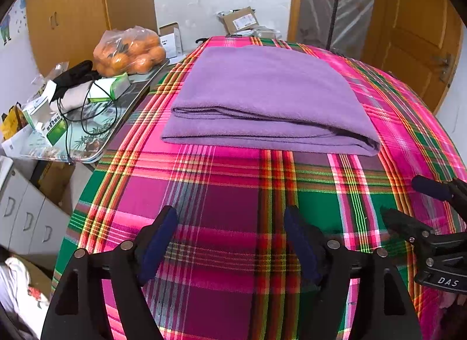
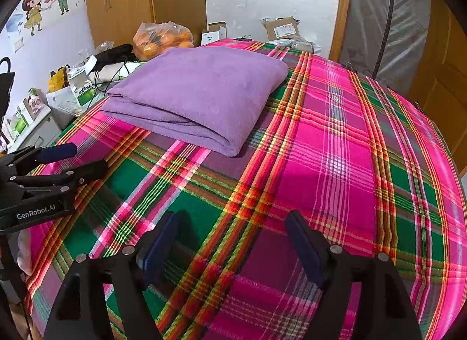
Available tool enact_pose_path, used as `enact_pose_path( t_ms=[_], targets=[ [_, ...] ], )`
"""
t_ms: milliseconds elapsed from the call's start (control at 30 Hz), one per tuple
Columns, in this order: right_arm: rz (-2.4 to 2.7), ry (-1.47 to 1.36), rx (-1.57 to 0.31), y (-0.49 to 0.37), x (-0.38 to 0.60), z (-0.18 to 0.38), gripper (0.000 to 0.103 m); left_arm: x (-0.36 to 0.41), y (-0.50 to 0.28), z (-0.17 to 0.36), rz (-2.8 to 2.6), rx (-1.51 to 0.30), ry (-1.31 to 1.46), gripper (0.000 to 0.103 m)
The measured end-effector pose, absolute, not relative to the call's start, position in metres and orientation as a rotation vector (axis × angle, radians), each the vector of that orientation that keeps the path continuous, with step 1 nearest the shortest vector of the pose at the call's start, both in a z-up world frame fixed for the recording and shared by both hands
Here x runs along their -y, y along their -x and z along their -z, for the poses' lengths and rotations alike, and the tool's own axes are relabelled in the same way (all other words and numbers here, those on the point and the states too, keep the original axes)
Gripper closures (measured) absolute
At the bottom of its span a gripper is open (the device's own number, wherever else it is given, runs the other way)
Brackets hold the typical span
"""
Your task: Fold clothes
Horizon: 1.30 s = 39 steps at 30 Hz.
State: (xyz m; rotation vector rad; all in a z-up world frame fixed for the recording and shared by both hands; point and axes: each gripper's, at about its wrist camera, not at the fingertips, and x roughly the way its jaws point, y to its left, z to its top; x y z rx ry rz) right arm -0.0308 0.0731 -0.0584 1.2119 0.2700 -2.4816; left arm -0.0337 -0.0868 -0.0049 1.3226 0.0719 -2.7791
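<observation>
Both grippers sit right up front with jaws spread wide and nothing between them, just plaid bedcover (image 1: 204,194) showing through the gap. Left gripper (image 1: 230,240) and right gripper (image 2: 233,240) hover side by side, close together, both angled down toward the near part of the bed. Ahead of them, well apart from either, lies the purple blanket (image 1: 262,97), folded into a thick stack with its layered edges facing the cameras. Looks like the fold is pretty much done, which would explain the empty, open jaws. Off to the left there's a cluttered side table (image 1: 87,135) with a bag of oranges (image 1: 131,50).
</observation>
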Motion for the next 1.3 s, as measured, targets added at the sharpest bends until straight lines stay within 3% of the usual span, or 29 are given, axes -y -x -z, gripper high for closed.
enact_pose_path(
  t_ms=[533, 1300],
  targets=[
    [2.485, -1.22, -0.28, 0.043, -0.065, 0.06, 0.018, 0.087, 0.039, 0.006, 2.776, -0.074, -1.327, 0.022],
    [2.485, -1.22, -0.281, 0.045, -0.066, 0.061, 0.017, 0.087, 0.039, 0.006, 2.774, -0.068, -1.328, 0.022]
  ],
)
